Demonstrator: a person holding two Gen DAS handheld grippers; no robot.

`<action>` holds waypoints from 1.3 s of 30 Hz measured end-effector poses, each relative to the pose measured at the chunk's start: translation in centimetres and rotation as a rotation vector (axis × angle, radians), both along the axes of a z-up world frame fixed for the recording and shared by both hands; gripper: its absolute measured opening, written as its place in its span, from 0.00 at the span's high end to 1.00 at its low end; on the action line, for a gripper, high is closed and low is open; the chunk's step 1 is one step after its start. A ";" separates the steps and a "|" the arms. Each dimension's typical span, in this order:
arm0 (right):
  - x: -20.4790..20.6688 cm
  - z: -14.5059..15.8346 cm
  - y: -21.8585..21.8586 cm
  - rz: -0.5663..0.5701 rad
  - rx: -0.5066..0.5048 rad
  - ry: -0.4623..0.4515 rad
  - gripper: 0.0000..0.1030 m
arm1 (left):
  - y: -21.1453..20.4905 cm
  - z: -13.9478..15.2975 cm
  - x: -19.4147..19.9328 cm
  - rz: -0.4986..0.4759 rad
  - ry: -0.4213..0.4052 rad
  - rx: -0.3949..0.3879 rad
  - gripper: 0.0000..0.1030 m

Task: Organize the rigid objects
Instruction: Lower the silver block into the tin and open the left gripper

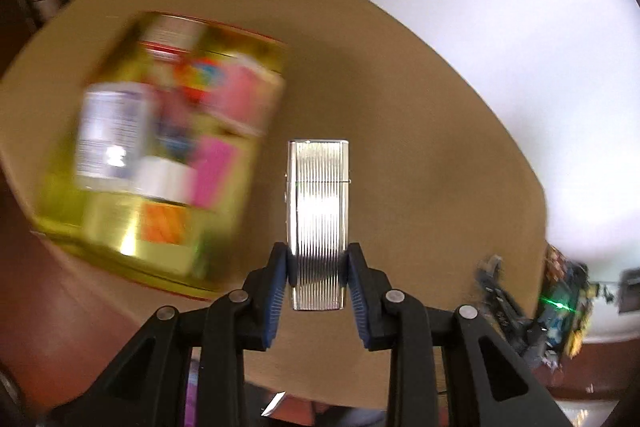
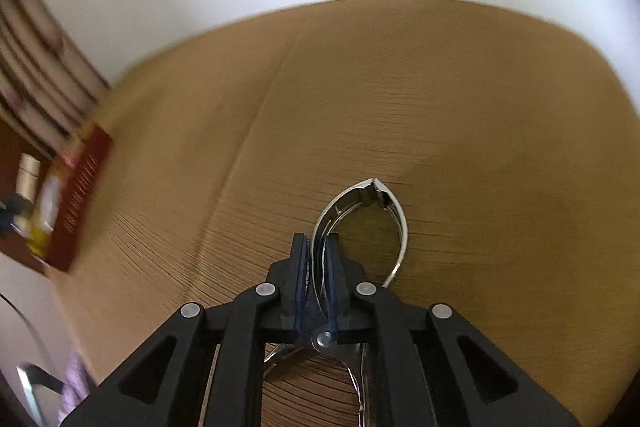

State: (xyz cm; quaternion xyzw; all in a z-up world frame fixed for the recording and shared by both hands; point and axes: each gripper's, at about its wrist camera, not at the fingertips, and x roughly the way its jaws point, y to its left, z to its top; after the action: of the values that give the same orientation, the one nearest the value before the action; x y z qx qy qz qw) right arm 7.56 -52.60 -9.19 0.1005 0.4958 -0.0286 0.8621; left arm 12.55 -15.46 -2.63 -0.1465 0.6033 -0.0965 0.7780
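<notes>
My left gripper (image 1: 318, 267) is shut on a ribbed silver lighter (image 1: 318, 211) and holds it upright above the brown table (image 1: 420, 147). A yellow tin box (image 1: 160, 155) with colourful items inside lies blurred to the left of the lighter. My right gripper (image 2: 318, 247) is shut on a silver metal loop-shaped tool (image 2: 362, 219), whose pointed curved end sticks out ahead of the fingers above the wooden table (image 2: 440, 107). The tool's handles run back under the gripper.
A dark red box (image 2: 76, 195) lies at the table's left edge in the right wrist view. A pile of dark and colourful items (image 1: 540, 307) sits off the table's right edge in the left wrist view. A white wall stands behind the table.
</notes>
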 end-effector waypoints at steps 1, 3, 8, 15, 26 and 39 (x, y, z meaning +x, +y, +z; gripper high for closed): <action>0.2 0.1 0.5 0.013 -0.017 0.015 0.85 | 1.8 -0.2 0.4 0.027 0.008 0.010 0.71; 1.0 0.1 1.5 0.040 -0.015 0.048 0.63 | 4.0 -0.6 1.2 0.058 0.019 0.029 0.71; 1.7 -0.2 4.9 0.066 -0.115 0.068 0.33 | 9.2 -2.5 1.6 0.067 0.043 0.029 0.71; 0.5 -0.4 3.6 0.014 -0.057 0.023 0.33 | 9.7 -4.1 2.4 0.047 0.014 0.011 0.72; -0.1 -0.2 0.2 -0.043 -0.015 0.076 0.69 | 11.5 -5.0 2.3 0.019 0.002 -0.025 0.72; -2.3 1.7 -1.2 -0.091 0.018 0.016 0.96 | 10.5 0.4 0.1 -0.031 -0.283 0.175 0.69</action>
State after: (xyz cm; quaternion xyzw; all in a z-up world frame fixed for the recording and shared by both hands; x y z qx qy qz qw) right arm 5.22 -53.80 -7.48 0.1303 0.4978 -0.0641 0.8550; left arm 12.68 -4.98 -2.27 -0.0536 0.4960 -0.0752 0.8634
